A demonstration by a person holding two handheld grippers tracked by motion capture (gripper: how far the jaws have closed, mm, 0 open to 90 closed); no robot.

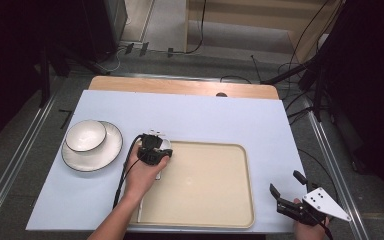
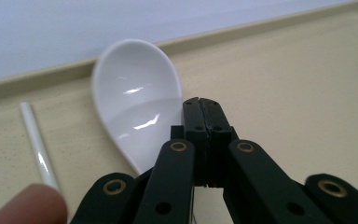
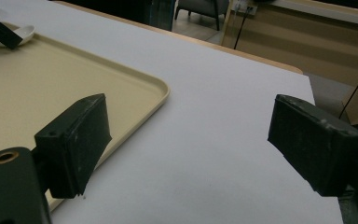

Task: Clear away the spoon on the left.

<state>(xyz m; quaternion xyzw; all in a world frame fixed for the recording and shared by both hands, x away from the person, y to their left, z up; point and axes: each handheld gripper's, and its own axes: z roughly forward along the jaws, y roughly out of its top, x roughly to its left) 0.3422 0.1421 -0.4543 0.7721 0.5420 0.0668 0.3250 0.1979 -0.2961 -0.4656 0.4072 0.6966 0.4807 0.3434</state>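
We see the left gripper (image 1: 152, 145) at the far left corner of the beige tray (image 1: 230, 210), held by the person's left hand (image 1: 142, 175). In the left gripper view its jaws are pressed together with no gap, and they clamp the handle of a white ceramic soup spoon (image 2: 137, 100). The spoon's bowl faces up just beyond and to the left of the jaw tips, over the tray floor close to the tray's far rim. We cannot tell whether the bowl rests on the tray or is lifted off it. A thin white stick (image 2: 37, 142) lies on the tray floor beside the spoon, apart from it. A fingertip (image 2: 28, 205) shows at the lower left of that view.

We see the right gripper (image 1: 288, 187) near the right front corner of the table (image 1: 205, 110), beyond the tray's right rim. Its jaws stand wide apart with nothing between them, above the pale tabletop.

A white bowl (image 1: 86, 135) sits on a white plate (image 1: 107, 155) with a dark rim, on the table well to the left of the tray.
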